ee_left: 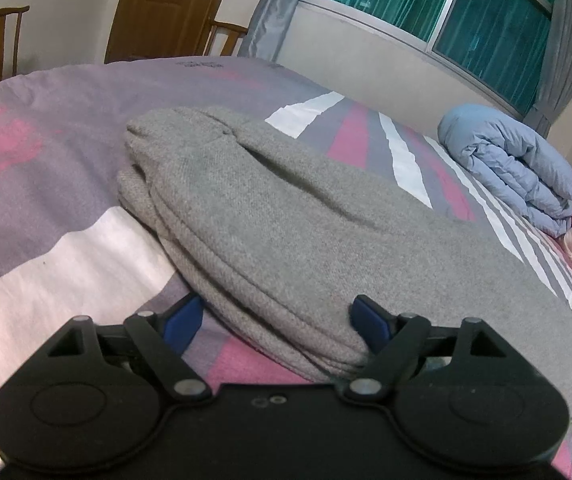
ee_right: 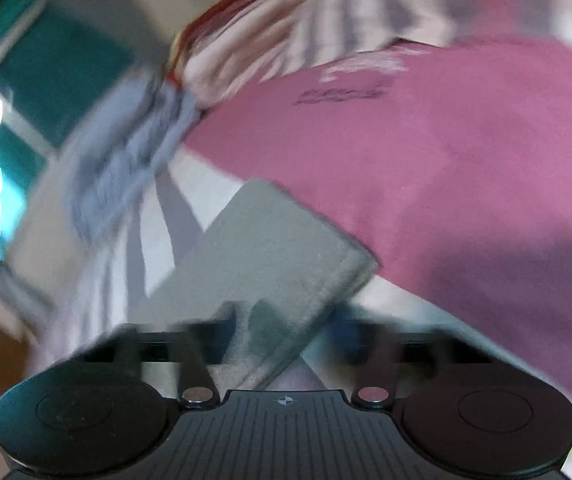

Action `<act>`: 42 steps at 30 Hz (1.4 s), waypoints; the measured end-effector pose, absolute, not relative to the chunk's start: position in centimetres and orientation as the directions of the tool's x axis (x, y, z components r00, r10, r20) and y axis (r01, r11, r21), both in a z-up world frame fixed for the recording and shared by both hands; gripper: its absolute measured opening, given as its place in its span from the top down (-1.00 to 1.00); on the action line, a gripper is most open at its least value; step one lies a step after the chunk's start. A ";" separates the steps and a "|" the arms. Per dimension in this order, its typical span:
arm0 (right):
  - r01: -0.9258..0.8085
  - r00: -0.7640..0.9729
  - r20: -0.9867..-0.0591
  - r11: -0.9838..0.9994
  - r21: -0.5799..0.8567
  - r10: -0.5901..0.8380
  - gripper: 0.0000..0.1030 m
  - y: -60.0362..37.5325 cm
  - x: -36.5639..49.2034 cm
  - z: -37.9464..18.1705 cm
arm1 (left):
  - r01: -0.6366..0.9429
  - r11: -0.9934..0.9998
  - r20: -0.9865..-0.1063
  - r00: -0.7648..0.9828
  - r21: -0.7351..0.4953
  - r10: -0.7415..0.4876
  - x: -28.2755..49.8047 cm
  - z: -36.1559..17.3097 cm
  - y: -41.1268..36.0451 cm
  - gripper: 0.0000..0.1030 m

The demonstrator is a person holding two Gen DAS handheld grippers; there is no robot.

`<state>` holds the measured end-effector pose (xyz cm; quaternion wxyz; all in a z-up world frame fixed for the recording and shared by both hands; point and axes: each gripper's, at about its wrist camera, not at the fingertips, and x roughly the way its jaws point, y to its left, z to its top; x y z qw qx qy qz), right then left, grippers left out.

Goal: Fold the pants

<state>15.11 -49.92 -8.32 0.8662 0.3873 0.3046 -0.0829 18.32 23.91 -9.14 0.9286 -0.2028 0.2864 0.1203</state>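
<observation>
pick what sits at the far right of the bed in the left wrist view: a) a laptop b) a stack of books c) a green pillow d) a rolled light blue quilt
d, a rolled light blue quilt lies on the striped bedsheet beyond the grey pants, under the window.

- Your left gripper (ee_left: 276, 322) points slightly downward, jaws spread wide, blue pads (ee_left: 180, 320) apart.
- Your right gripper (ee_right: 282, 332) is rolled sideways, blurred, jaws closed together.
</observation>
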 end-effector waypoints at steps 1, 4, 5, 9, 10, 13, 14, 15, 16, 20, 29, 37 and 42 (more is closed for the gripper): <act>0.339 0.839 -0.536 0.681 0.650 0.093 0.85 -50.2 14.9 -7.2 | -0.339 0.890 -0.580 0.807 -0.306 0.107 18.3 -9.1 23.9 -0.47; 0.262 0.905 -0.421 0.700 0.665 0.061 0.85 -50.4 13.9 -4.1 | -0.332 0.895 -0.576 0.810 -0.297 0.110 18.3 -9.2 23.7 -0.51; 0.276 0.904 -0.426 0.701 0.658 0.044 0.85 -50.5 13.9 -4.3 | -0.329 0.897 -0.575 0.811 -0.294 0.109 18.3 -9.2 23.6 -0.56; 0.444 0.787 -0.605 0.575 0.687 0.116 0.83 -52.4 16.3 -11.9 | -0.323 0.902 -0.580 0.808 -0.286 0.106 18.5 -9.2 23.5 -0.57; 0.432 0.806 -0.579 0.548 0.717 0.122 0.83 -52.7 15.9 -12.1 | -0.323 0.901 -0.580 0.808 -0.289 0.103 18.5 -9.1 23.6 -0.57; 0.461 0.821 -0.571 0.622 0.633 -0.028 0.48 -51.9 13.7 -9.7 | -0.326 0.897 -0.584 0.806 -0.299 0.098 18.3 -8.6 23.9 -0.53; 0.494 0.818 -0.563 0.647 0.582 -0.119 0.26 -51.4 12.6 -8.7 | -0.330 0.894 -0.583 0.806 -0.301 0.101 18.1 -8.1 23.9 -0.38; 0.524 0.810 -0.552 0.665 0.532 -0.197 0.24 -51.0 11.7 -7.8 | -0.324 0.894 -0.567 0.818 -0.309 0.100 17.8 -7.4 23.9 -0.32; 0.522 0.813 -0.539 0.688 0.504 -0.222 0.24 -50.5 11.2 -7.1 | -0.319 0.896 -0.541 0.834 -0.310 0.110 17.5 -6.4 23.7 -0.32; 0.255 0.864 -0.504 0.872 0.417 -0.011 0.24 -46.1 13.9 -5.0 | -0.249 0.936 -0.459 0.881 -0.250 0.112 19.4 -2.1 21.9 -0.41; 0.204 0.698 -0.715 0.966 0.155 -0.033 0.25 -39.0 26.9 -9.3 | -0.216 0.976 -0.693 0.707 -0.022 0.141 28.1 -6.4 20.9 -0.46; 0.089 0.773 -0.631 0.974 0.207 0.063 0.24 -36.4 23.7 -6.4 | -0.252 0.962 -0.598 0.789 -0.103 0.143 20.0 -4.0 26.7 -0.11; -0.013 0.786 -0.582 0.947 0.322 0.209 0.24 -32.0 23.3 -3.7 | -0.400 0.912 -0.536 0.792 -0.093 0.293 17.1 -0.8 29.8 -0.57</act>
